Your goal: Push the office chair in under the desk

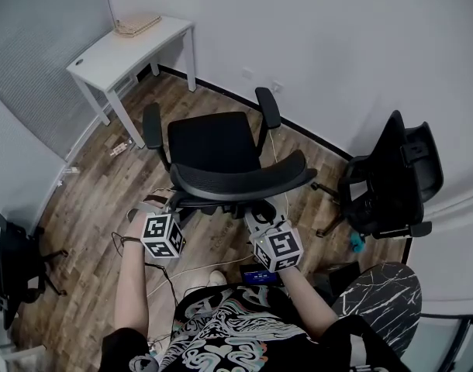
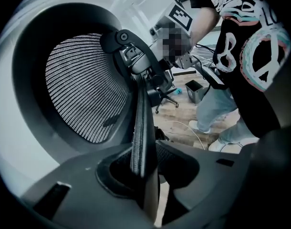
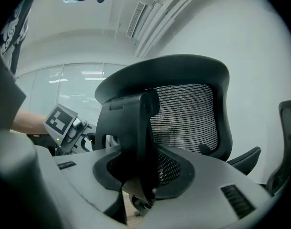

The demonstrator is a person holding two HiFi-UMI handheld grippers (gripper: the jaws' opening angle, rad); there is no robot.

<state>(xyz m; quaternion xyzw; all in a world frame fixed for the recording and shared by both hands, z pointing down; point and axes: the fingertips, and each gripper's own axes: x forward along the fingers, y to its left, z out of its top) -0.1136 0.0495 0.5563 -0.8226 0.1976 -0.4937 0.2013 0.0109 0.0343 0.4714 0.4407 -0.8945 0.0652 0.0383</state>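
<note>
- At about 8 o'clock from the person, a black spare chair [image 1: 12, 258] stands on the wood-plank floor [image 1: 89, 200], half cut off by the edge of the head view.
- A grey textured panel [image 1: 35, 37] fills the 10 o'clock side. A white desk [image 1: 132, 49] stands at about 11 o'clock beside it, with a flat light-wood item [image 1: 138, 25] on its far end.
- The left gripper [image 1: 168, 208] [image 2: 144, 175] is clamped on the left edge of the backrest. In its own view, the thin rim of the mesh back runs down between the jaws.
- The office chair [image 1: 217, 149] stands at 12 o'clock on open floor, its seat turned away from the person. It is out from the desk, not under it. Its left armrest is near the desk's front leg, with bare planks between them.
- The right gripper [image 1: 256, 217] [image 3: 138, 175] has its jaws closed on a black frame piece at the back of the same backrest.
- Pale cables [image 1: 198, 268] trail over the floor by the person's feet.
- A plain white wall [image 1: 337, 45] with dark skirting runs from 12 to 2 o'clock.
- At 3 o'clock a second black chair [image 1: 391, 177] stands close to that wall, apart from the office chair, with a small teal thing [image 1: 356, 240] by its base.
</note>
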